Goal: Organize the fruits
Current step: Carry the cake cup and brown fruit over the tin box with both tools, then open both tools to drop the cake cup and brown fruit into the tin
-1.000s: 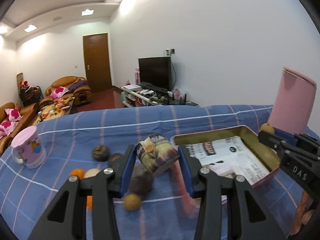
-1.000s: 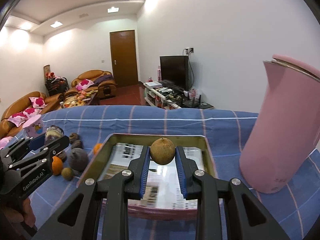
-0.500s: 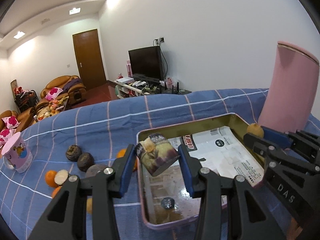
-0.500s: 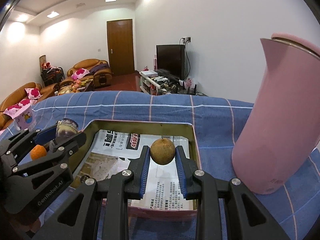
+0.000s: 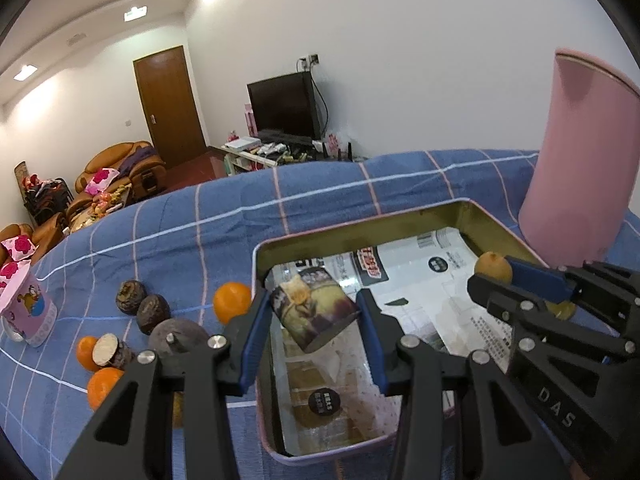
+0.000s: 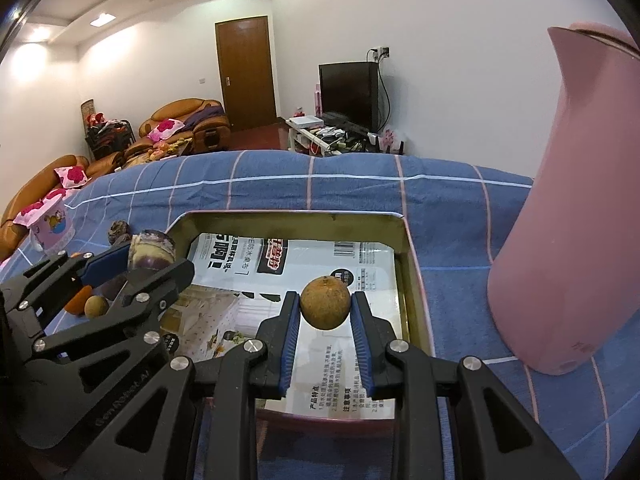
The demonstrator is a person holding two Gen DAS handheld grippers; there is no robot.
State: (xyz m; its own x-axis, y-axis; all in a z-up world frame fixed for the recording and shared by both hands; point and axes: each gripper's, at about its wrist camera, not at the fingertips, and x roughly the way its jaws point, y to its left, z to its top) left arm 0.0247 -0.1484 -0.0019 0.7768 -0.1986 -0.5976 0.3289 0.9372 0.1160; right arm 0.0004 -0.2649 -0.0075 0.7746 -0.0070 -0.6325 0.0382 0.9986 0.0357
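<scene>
My left gripper (image 5: 314, 312) is shut on a cut purple-and-yellow fruit piece (image 5: 314, 310) and holds it above the left part of the paper-lined tin tray (image 5: 360, 234). It also shows in the right wrist view (image 6: 152, 249). My right gripper (image 6: 325, 312) is shut on a round brown fruit (image 6: 325, 303) over the tray's right side (image 6: 412, 264); this fruit shows in the left wrist view (image 5: 493, 267). Several oranges (image 5: 231, 302) and dark fruits (image 5: 153, 314) lie on the blue checked cloth left of the tray.
A tall pink jug (image 6: 568, 216) stands right of the tray, close to my right gripper. A pink cartoon cup (image 5: 26, 312) stands at the far left. The table's far edge (image 6: 320, 158) drops off toward the living room.
My left gripper has carried the cut fruit piece from over the fruit pile rightward to above the tray. My right gripper has moved forward and lower over the tray with the brown fruit.
</scene>
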